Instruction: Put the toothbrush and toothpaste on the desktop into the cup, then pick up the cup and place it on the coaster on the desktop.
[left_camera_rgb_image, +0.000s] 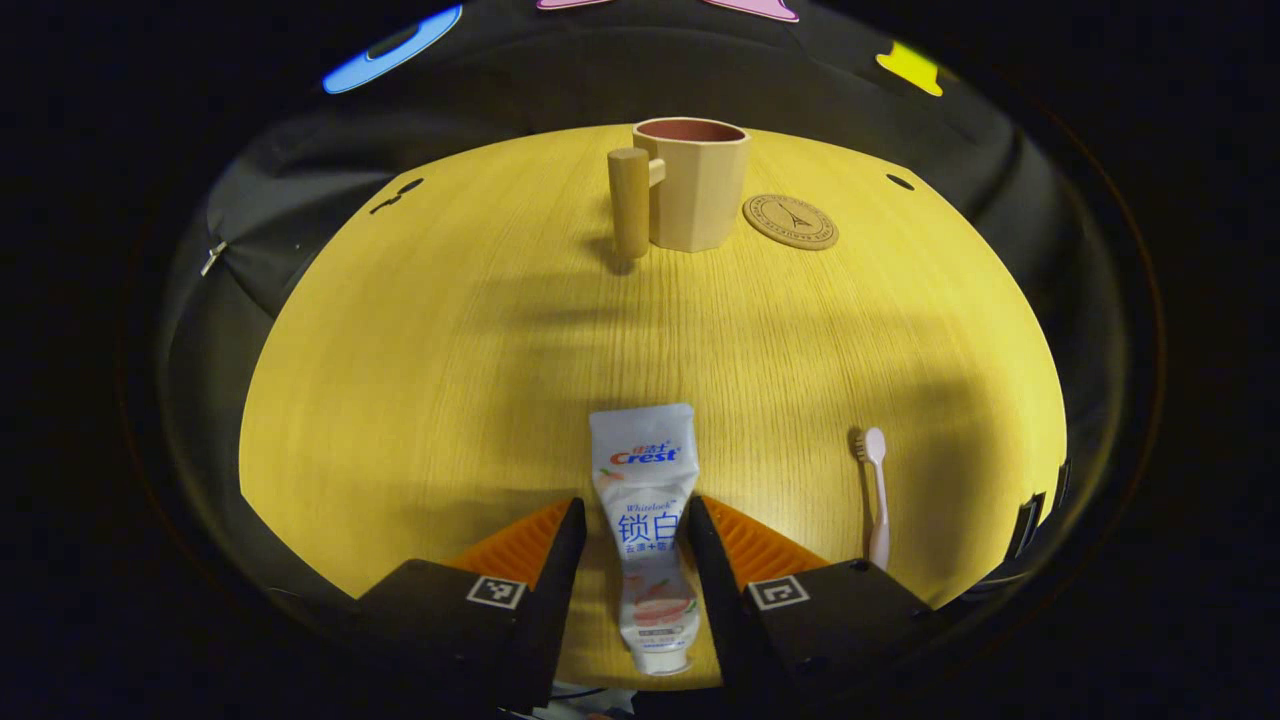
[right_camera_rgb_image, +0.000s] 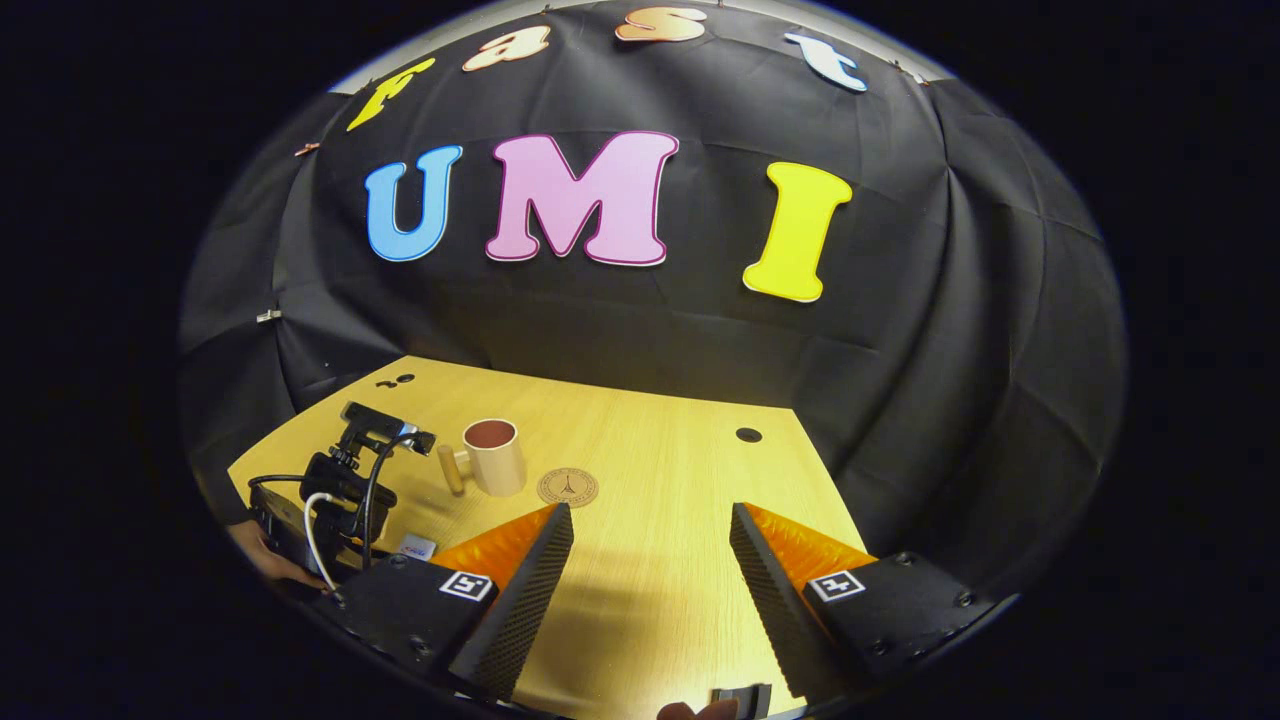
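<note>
Left gripper (left_camera_rgb_image: 628, 530) open, fingers straddling the toothpaste (left_camera_rgb_image: 645, 520) at 6 o'clock, not pinching yet. Close mid-tube, squarely. Toothbrush (left_camera_rgb_image: 877, 495) at 4 o'clock; cup (left_camera_rgb_image: 700, 185) and coaster (left_camera_rgb_image: 790, 221) at 12. Right gripper (right_camera_rgb_image: 650, 545) open, empty.

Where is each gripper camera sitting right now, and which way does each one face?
Left gripper view: rides the left gripper, low over the desktop, facing the cup and coaster; its fingers flank the toothpaste, toothbrush alongside.
Right gripper view: rides the right gripper, higher, facing the booth wall; its open fingers show, with the left gripper and a hand farther off.
Shared: desktop, cup, coaster.
</note>
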